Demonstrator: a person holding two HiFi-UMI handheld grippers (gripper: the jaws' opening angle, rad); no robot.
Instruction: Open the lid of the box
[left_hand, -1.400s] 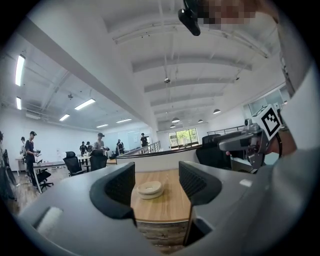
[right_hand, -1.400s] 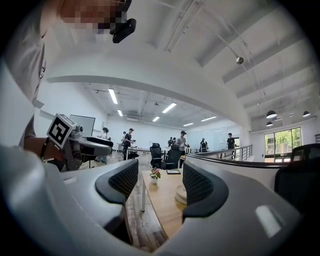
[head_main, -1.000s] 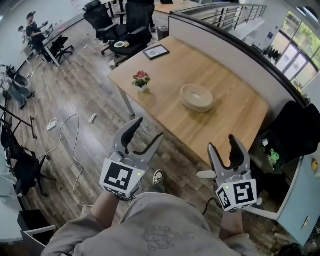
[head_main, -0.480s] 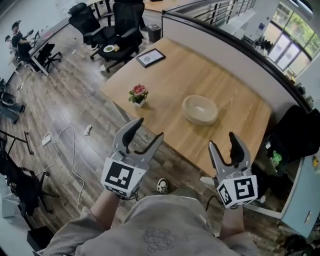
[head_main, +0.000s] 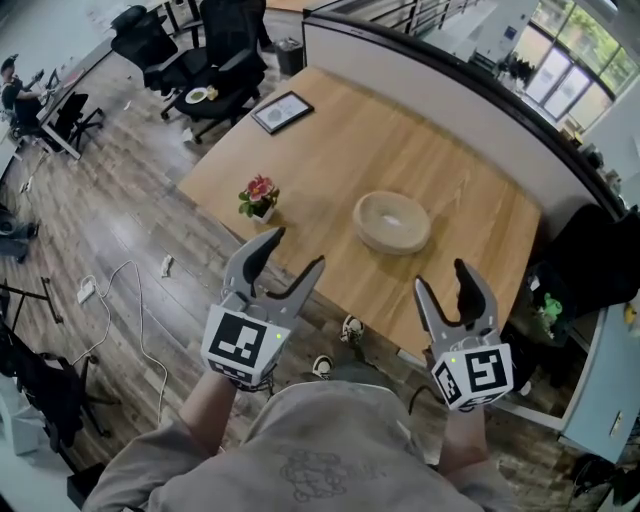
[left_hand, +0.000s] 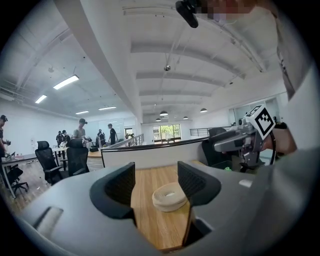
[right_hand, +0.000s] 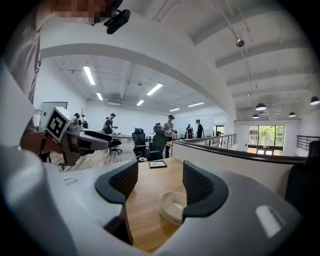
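A round, shallow beige box (head_main: 391, 221) sits on the wooden table (head_main: 470, 230), its top looking like a dished lid. My left gripper (head_main: 290, 255) hangs in the air short of the table's near edge; its jaws are closing a little and nothing is between them. My right gripper (head_main: 445, 280) is level with it, open and empty, over the table's near corner. Both are well short of the box. In the left gripper view the box (left_hand: 169, 196) shows between the jaws, far ahead. The right gripper view shows the box (right_hand: 172, 207) the same way.
A small pot of pink flowers (head_main: 259, 196) stands at the table's left edge, and a framed picture (head_main: 282, 111) lies at its far corner. A low partition wall (head_main: 440, 90) runs behind the table. Black office chairs (head_main: 215, 70) stand beyond it. A white cable (head_main: 130, 300) lies on the wood floor.
The head view has moved closer to the table, so the box now sits nearer the grippers. Both grippers hold the same pose in front of the body.
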